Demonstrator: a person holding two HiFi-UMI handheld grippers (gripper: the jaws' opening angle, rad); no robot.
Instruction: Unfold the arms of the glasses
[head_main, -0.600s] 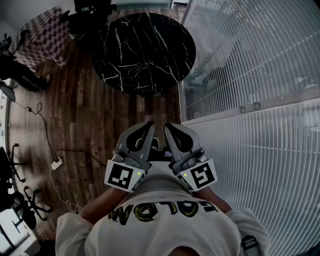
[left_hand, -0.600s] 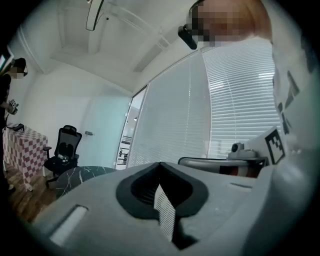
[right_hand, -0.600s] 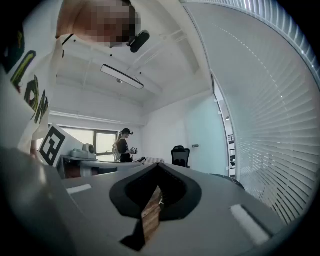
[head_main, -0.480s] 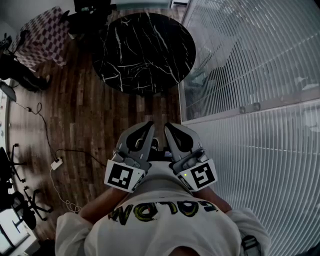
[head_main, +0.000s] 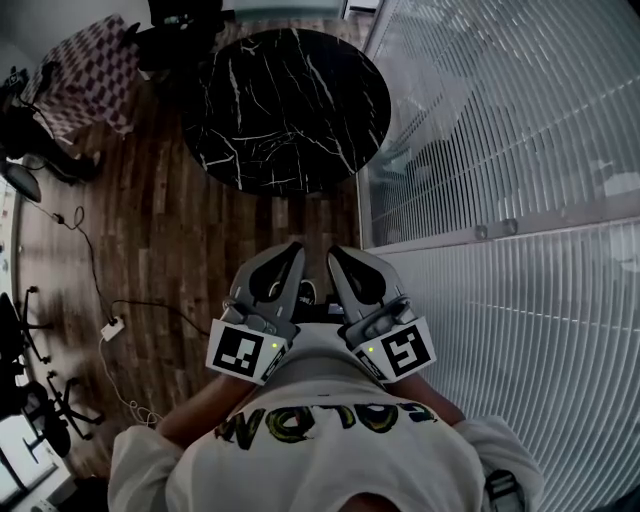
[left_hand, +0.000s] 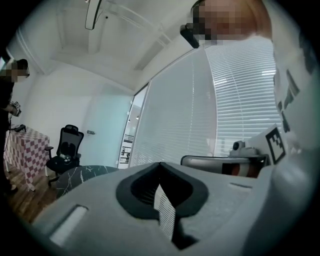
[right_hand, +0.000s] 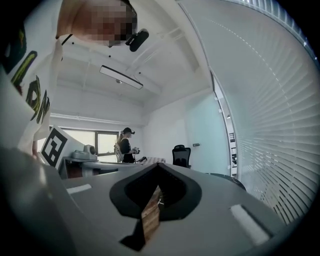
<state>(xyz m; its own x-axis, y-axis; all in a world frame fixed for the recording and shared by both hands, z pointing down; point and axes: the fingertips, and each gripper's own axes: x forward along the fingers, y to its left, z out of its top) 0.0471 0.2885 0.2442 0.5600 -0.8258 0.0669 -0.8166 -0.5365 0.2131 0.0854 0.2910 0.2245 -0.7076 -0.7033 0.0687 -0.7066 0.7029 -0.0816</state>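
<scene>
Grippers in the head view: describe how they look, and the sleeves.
The left gripper and right gripper are grey, rounded shells tapering forward. Each carries a white cube with black square markers and a small green light. The sleeves are white.

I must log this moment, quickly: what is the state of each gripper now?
Left gripper: closed, holding nothing.
Right gripper: closed, holding nothing.

Round black white-veined marble tabletop (head_main: 285, 105), dark wooden plank floor (head_main: 170, 240), white slatted blinds (head_main: 500, 120) along the glass wall, checked tablecloth (head_main: 85, 70) in the corner, black office chair (left_hand: 67, 145), white power strip (head_main: 112, 327), long ceiling light bar (right_hand: 120, 77).
</scene>
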